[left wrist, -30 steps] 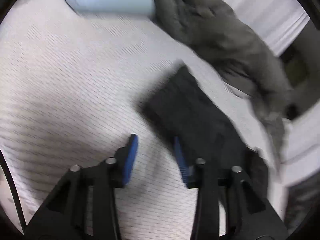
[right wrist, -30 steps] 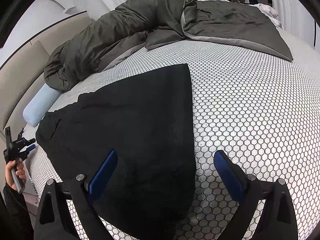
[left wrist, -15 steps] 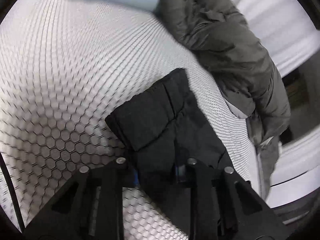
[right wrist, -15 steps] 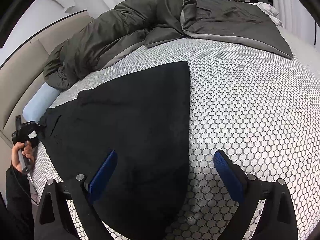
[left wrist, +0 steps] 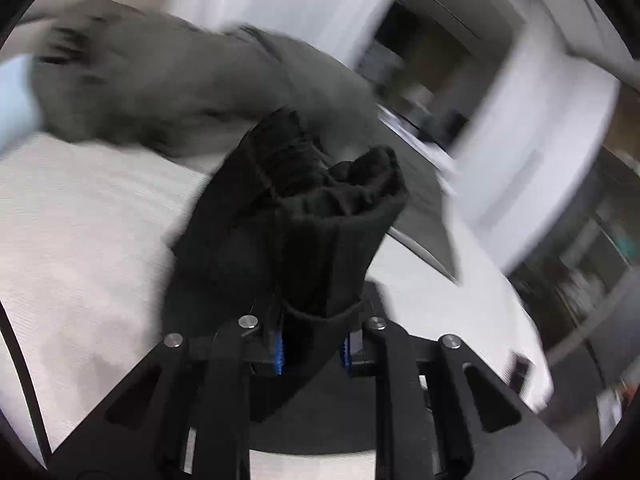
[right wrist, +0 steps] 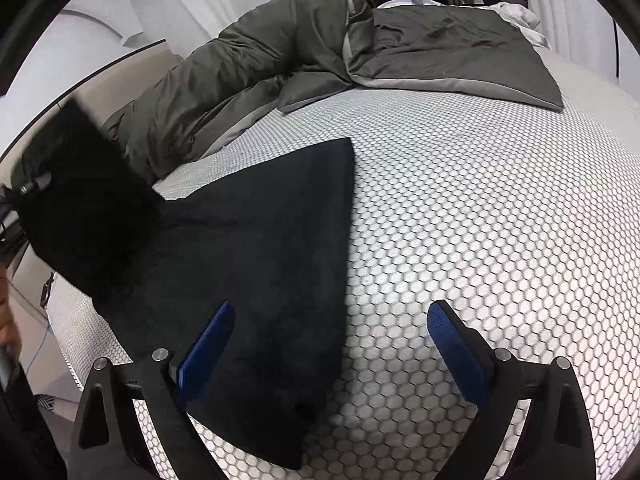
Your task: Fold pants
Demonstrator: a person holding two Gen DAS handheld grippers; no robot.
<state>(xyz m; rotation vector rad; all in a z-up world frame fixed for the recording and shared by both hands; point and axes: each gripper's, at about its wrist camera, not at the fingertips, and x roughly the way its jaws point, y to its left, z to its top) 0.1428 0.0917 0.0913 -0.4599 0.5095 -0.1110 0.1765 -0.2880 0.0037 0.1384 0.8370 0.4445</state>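
Black pants point(right wrist: 272, 240) lie flat on the white honeycomb-patterned mattress point(right wrist: 480, 220). My left gripper point(left wrist: 312, 344) is shut on the pants' waistband end point(left wrist: 304, 216) and holds it lifted off the bed; the view is blurred by motion. In the right wrist view that raised end point(right wrist: 80, 200) hangs at the far left. My right gripper point(right wrist: 328, 344) is open and empty, hovering low over the near end of the pants, its left finger over the cloth and its right finger over bare mattress.
A rumpled dark olive duvet point(right wrist: 320, 56) lies along the far side of the bed, also in the left wrist view point(left wrist: 160, 80). A light blue pillow point(left wrist: 12, 96) is at the left. The beige headboard point(right wrist: 120, 76) stands behind.
My left gripper closed on the waistband end and lifted it up off the mattress, swinging upward. The right gripper stayed in place, open.
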